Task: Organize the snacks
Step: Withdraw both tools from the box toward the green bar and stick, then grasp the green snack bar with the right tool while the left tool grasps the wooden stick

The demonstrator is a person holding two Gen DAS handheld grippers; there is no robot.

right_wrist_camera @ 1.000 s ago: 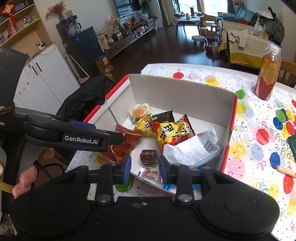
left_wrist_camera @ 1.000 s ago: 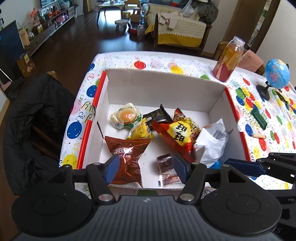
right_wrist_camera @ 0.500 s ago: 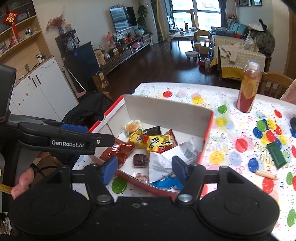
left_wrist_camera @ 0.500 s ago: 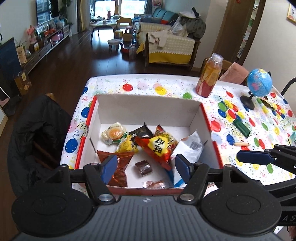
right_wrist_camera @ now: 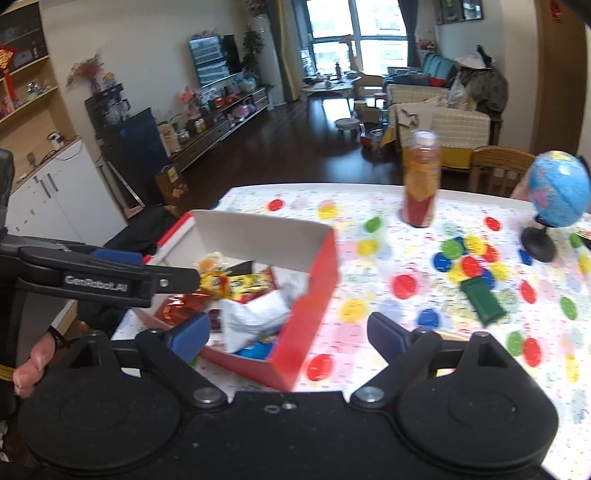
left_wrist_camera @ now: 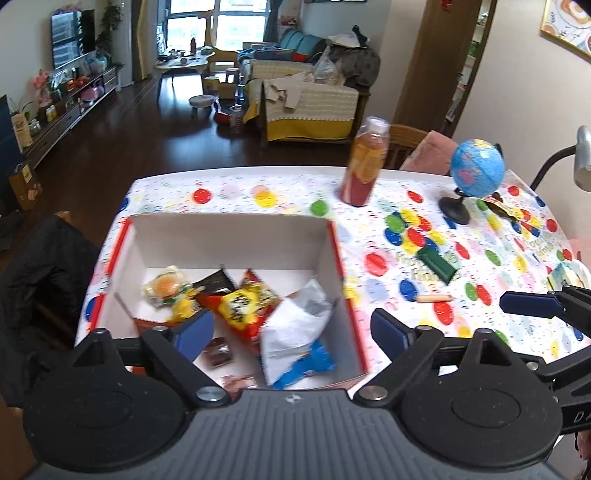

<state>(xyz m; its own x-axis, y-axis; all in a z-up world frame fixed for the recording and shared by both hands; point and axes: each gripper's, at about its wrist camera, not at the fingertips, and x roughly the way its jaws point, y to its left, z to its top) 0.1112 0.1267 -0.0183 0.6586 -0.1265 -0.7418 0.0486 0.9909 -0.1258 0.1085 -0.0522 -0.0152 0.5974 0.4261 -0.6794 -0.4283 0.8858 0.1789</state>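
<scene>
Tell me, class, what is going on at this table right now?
A person holds a gripper in each hand above a red box of snack packets on a balloon-print table. The left gripper and right gripper are both opening, with nothing between their jaws. A bottle and a globe stand beyond.

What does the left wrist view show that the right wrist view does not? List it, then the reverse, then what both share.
Only the left wrist view: a desk lamp at the far right edge, a framed picture on the wall, and the right hand-held gripper.

Only the right wrist view: white cabinets, wooden shelves, a person's hand and the left hand-held gripper.

Both: the red snack box, juice bottle, blue globe and green packet.
</scene>
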